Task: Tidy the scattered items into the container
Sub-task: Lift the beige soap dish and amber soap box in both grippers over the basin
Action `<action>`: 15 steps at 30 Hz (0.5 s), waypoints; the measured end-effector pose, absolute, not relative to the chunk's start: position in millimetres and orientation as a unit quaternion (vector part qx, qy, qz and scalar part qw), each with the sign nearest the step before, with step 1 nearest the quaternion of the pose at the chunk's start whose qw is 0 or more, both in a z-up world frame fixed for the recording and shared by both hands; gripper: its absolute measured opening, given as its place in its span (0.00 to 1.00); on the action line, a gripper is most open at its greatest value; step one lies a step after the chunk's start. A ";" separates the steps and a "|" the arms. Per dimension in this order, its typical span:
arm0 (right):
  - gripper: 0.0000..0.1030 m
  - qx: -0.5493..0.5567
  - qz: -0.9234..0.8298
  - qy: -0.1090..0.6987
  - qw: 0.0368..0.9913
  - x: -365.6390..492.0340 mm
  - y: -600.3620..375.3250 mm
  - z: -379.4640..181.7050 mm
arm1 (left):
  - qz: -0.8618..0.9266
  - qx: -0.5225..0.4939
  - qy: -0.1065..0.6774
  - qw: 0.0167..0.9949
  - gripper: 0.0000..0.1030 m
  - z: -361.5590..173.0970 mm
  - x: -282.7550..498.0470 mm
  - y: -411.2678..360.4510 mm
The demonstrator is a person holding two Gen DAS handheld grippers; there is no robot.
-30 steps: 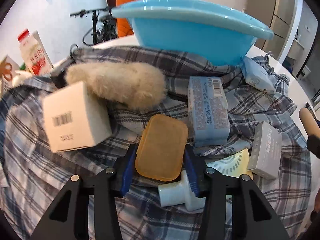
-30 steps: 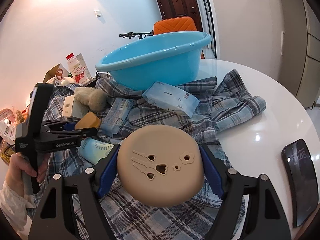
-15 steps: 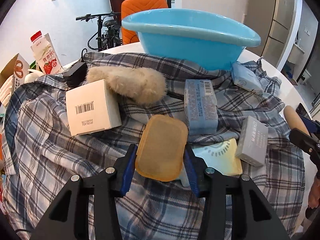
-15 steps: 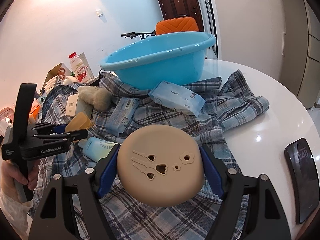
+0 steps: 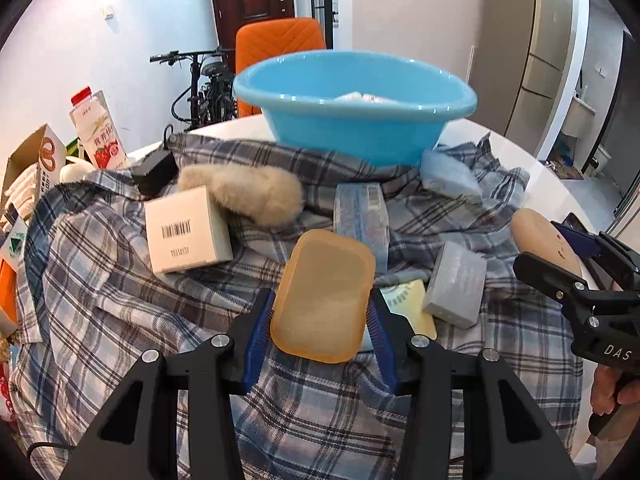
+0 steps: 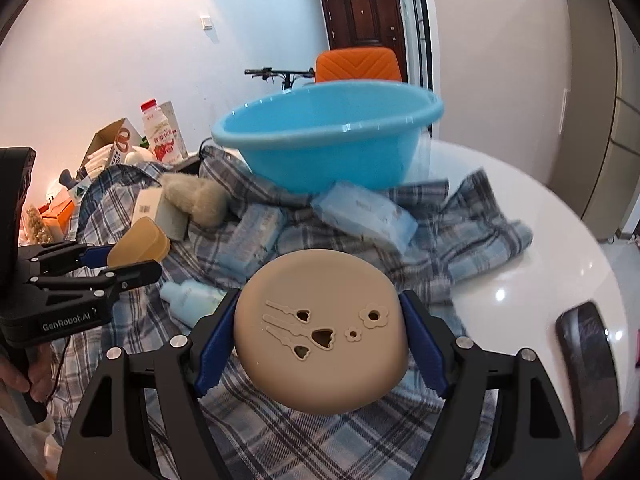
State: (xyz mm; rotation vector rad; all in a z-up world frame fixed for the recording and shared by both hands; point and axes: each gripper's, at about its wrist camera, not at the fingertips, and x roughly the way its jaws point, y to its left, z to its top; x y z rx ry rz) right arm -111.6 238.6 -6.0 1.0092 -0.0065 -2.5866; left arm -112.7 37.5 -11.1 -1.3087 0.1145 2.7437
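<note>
My left gripper (image 5: 320,320) is shut on an amber soap-shaped case (image 5: 324,296) and holds it above the plaid shirt (image 5: 120,320); it also shows in the right wrist view (image 6: 138,246). My right gripper (image 6: 316,340) is shut on a round beige case (image 6: 320,332) with cut-out holes, also seen at the right edge of the left wrist view (image 5: 544,240). The blue basin (image 5: 356,108) stands at the back of the table and also shows in the right wrist view (image 6: 328,136). Something pale lies inside it.
On the shirt lie a white barcoded box (image 5: 186,230), a furry beige item (image 5: 244,192), blue tissue packs (image 5: 362,216) (image 6: 364,212), a grey box (image 5: 456,284), a pale bottle (image 6: 192,300). A phone (image 6: 586,368) lies on the white table at the right. Milk carton (image 5: 98,132) at the left.
Both grippers have risen and pulled back with their loads still held. The basin's inside now shows in the left wrist view.
</note>
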 end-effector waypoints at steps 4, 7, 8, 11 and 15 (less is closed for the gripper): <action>0.74 0.347 -0.921 0.007 0.178 -114.8 235.7 9.2 | 0.905 -0.421 0.035 0.052 0.47 -1.3 -114.9 36.6; 0.74 0.342 -0.923 0.010 0.177 -117.9 234.0 16.9 | 0.907 -0.417 0.035 0.053 0.47 4.0 -115.7 37.7; 0.74 0.340 -0.923 0.011 0.177 -118.8 233.4 19.4 | 0.907 -0.416 0.035 0.054 0.47 5.5 -116.3 38.2; 0.74 0.335 -0.925 0.016 0.176 -121.1 230.5 25.1 | 0.907 -0.415 0.036 0.055 0.47 8.7 -118.4 38.5; 0.74 0.330 -0.927 0.020 0.175 -126.1 229.6 32.6 | 0.911 -0.408 0.038 0.054 0.47 17.0 -122.6 38.7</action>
